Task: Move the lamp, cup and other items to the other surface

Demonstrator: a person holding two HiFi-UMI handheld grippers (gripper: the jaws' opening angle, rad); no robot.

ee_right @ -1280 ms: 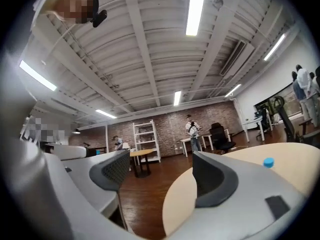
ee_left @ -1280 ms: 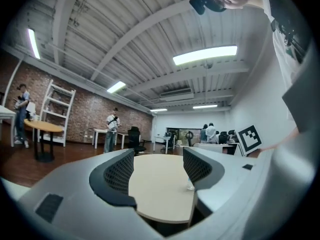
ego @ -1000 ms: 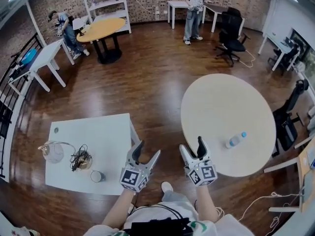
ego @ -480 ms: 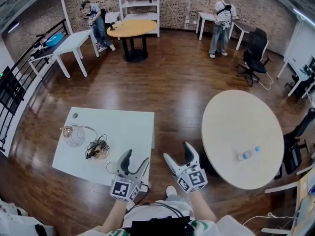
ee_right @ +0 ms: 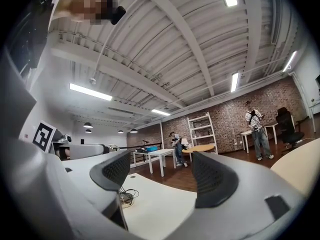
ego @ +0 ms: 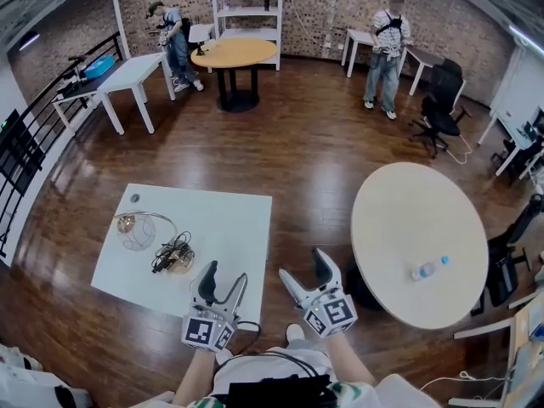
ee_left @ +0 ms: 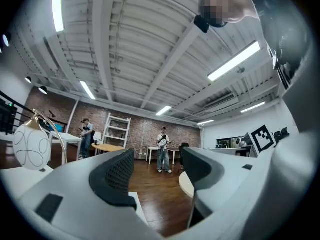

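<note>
A wire-globe lamp [ego: 136,230] [ee_left: 31,146] stands on the white square table [ego: 229,228], with a cable bundle and small round base [ego: 174,257] [ee_right: 125,196] beside it. My left gripper [ego: 223,277] [ee_left: 155,169] hovers open over that table's near edge, nothing between its jaws. It covers the spot where the cup stood, so no cup shows. My right gripper [ego: 303,266] [ee_right: 160,171] is open and empty, in the gap between the white table and the round beige table [ego: 399,219]. A water bottle [ego: 429,269] lies on the round table.
The floor is dark wood. A person [ego: 384,49] stands at the back by white desks, another [ego: 174,32] sits near a round wooden table [ego: 234,53]. An office chair [ego: 442,104] is at back right. A black railing [ego: 21,155] runs along the left.
The view has swung left, from the round table towards the white one. Both grippers moved left with it; the left one now hangs over the white table's near edge and hides the cup.
</note>
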